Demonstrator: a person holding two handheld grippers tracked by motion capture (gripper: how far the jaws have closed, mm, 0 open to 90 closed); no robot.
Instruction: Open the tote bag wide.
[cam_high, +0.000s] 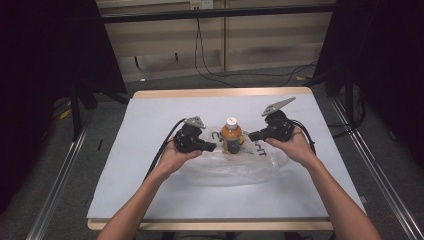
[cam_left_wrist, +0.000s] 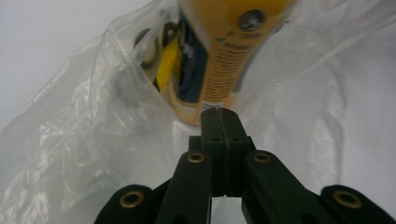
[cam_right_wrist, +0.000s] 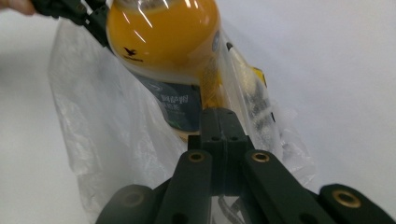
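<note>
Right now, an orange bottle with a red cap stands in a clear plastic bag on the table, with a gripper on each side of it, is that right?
Not quite: the cap is white, not red, as the high view shows. The rest holds: the orange bottle stands in the clear plastic bag on the table, with the left gripper and the right gripper on either side.

A fixed high camera looks forward and down over the whole table (cam_high: 150, 200). Two cameras ride the grippers, each looking along its own black jaws from very close. All three views share the orange bottle (cam_high: 232, 136) (cam_left_wrist: 219, 60) (cam_right_wrist: 163, 51) in the clear plastic bag (cam_high: 250, 167) (cam_left_wrist: 84, 154) (cam_right_wrist: 107, 135).
</note>
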